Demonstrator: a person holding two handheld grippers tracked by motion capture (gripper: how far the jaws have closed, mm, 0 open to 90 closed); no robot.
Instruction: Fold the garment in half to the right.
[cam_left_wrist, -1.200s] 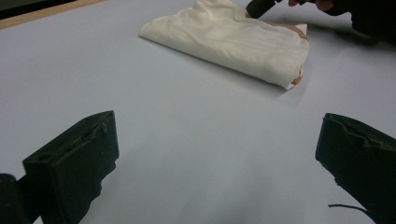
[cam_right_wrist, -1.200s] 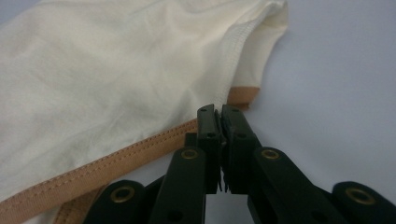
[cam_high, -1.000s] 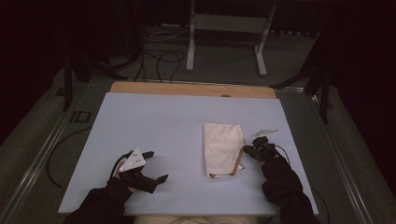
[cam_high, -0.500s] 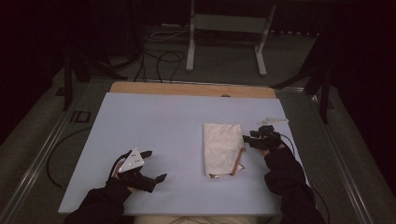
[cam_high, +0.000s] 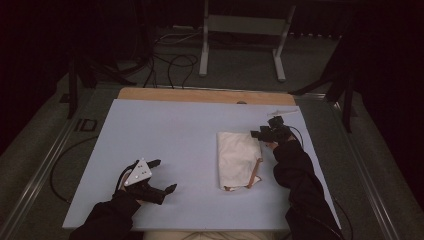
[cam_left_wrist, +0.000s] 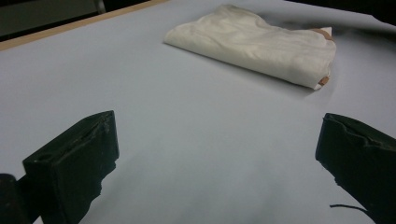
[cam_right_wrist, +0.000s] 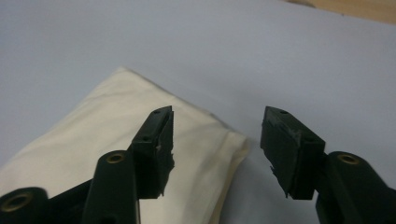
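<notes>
Right tool (cam_high: 261, 134), high view: sitting just beside the far right corner of the folded cloth (cam_high: 237, 159), its jaws standing part open with nothing between them. A second ago this tool was lower along the cloth's right edge and pinched shut; its jaws have just been opening, and it is now standing clear by the far corner. Judgement: a fold has been laid and released, so the cloth is likely resting as a finished or near-finished bundle. Left tool (cam_high: 150, 176): resting on the pale blue tabletop (cam_high: 165, 130), well apart from the cloth on its left side, jaws wide and empty, unchanged in place.

Left gripper view: the left tool (cam_left_wrist: 215, 154) is showing two blunt black blocks spread wide, bare tabletop between them. The cloth (cam_left_wrist: 257, 42) is lying beyond them as a flat, soft, cream rectangle, several layers thick, with a tan strip of trim peeping out at its far end. The tabletop (cam_left_wrist: 140, 93) is reading as smooth and matte.

Right gripper view: the right tool (cam_right_wrist: 217, 149) is hovering over the cloth's corner (cam_right_wrist: 196, 140), one ragged-edged black pad above the fabric, the other above bare tabletop beside it, neither pressing. Fabric is looking fine-woven, limp and lightly creased.
</notes>
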